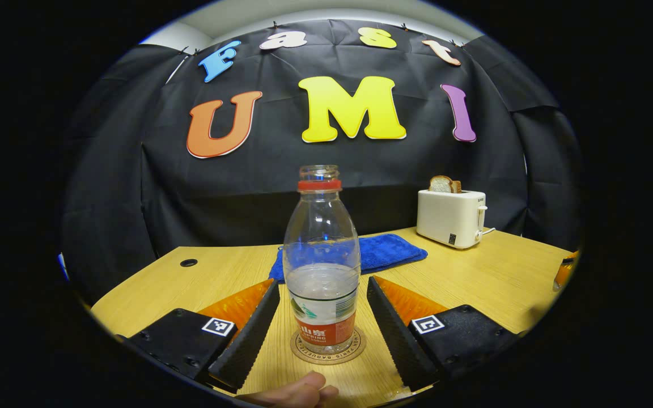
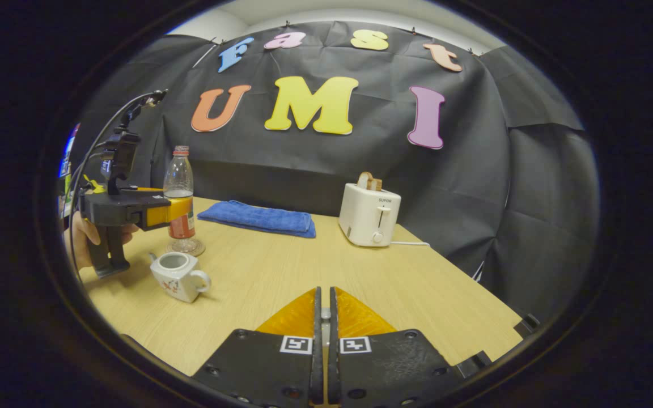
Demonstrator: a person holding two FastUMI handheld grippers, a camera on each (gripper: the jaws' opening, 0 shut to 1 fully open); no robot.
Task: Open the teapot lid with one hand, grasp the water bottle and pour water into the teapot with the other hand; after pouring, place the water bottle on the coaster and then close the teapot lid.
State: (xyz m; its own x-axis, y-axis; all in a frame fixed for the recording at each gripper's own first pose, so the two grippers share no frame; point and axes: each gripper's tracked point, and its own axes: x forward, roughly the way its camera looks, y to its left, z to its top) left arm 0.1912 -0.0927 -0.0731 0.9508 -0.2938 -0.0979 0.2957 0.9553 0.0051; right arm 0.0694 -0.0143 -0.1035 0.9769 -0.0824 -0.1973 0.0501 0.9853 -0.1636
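Clear plastic water bottle point(image 1: 321, 266), uncapped with a red neck ring and a red-and-white label, stands upright on a round cork coaster point(image 1: 328, 351) on the pale wooden table point(image 1: 474, 272). The left gripper point(image 1: 323, 309) has its fingers released, spread at 9 and 3 o'clock of the bottle without touching it. A blue folded towel point(image 1: 383, 252) lies behind at 1 o'clock, and a white toaster point(image 1: 451, 218) with bread sits at 2 o'clock.

From the right gripper view, the small white ceramic teapot point(image 2: 178, 276), lid off, stands at 10 o'clock, just in front of the bottle. The right gripper point(image 2: 323, 309) has its fingers clenched nearly together; whether they pinch anything, I cannot tell.
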